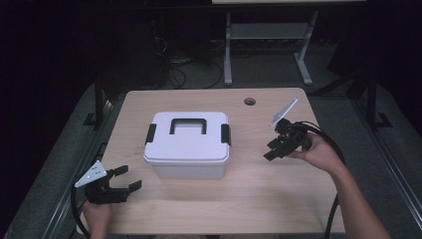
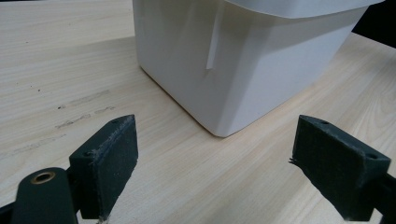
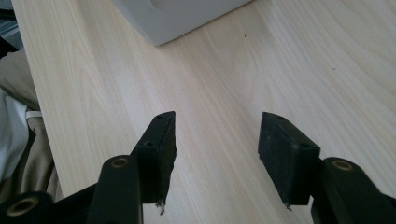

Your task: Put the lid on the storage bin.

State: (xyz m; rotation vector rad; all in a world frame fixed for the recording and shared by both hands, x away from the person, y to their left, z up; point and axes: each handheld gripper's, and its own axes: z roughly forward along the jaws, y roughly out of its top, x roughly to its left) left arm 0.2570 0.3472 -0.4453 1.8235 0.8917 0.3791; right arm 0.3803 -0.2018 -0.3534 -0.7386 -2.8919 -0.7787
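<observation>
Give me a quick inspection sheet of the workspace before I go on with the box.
Surface: wooden table, bare wood around the box, round hole near the far edge.
Job's things: white lidded box, lid on, black latch at each end, standing mid-table.
Clutter: nothing seen.
Grippers: left gripper open, empty, aimed at the box; right gripper open, empty, right of the box.
Cables: black cable trails over the right forearm.
Surroundings: dark room, desk frame behind, floor wires.

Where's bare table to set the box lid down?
Bare wood lies between the box and the table's near edge, and behind the box up to the cable hole. Tighter spots: the left claw at the box's front-left corner, the right claw beside its right latch.
</observation>
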